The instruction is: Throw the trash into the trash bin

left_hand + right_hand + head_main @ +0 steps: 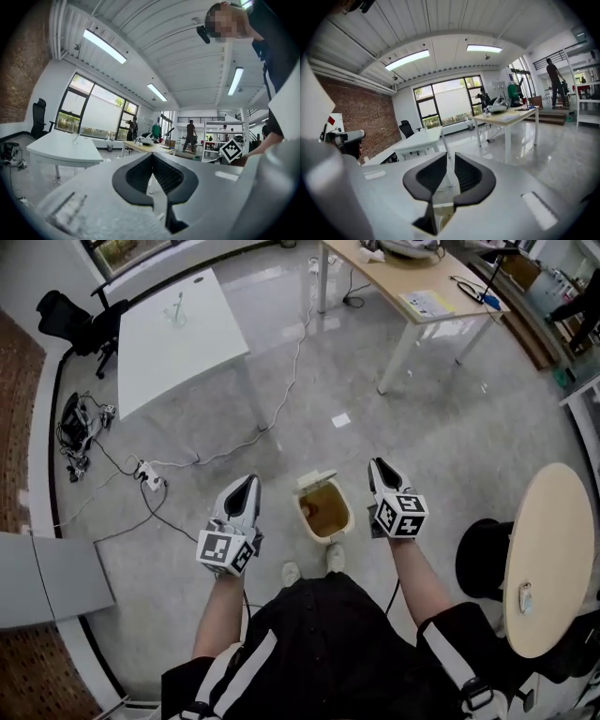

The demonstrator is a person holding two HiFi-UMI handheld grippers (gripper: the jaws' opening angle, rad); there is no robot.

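The small cream plastic trash bin [326, 536] is standing on the grey polished floor [441, 427], its lid tilting open at the far side and its inside showing brownish; what is lying in it cannot be made out. It is sitting just beyond the person's white shoes [291, 573] and between the two tools. The left gripper [247, 484] is hovering beside the bin's left side with its jaws pressing together and clasping nothing. The right gripper [377, 466] is hovering near the bin's right side, its jaws standing a narrow slit apart and carrying nothing. Farther out, a white rectangular table [178, 334] is standing at the upper left with a black office chair [80, 320] beside it, a long pale wooden desk [412, 277] is running along the top, and a round wooden tabletop [553, 559] is showing at the right.
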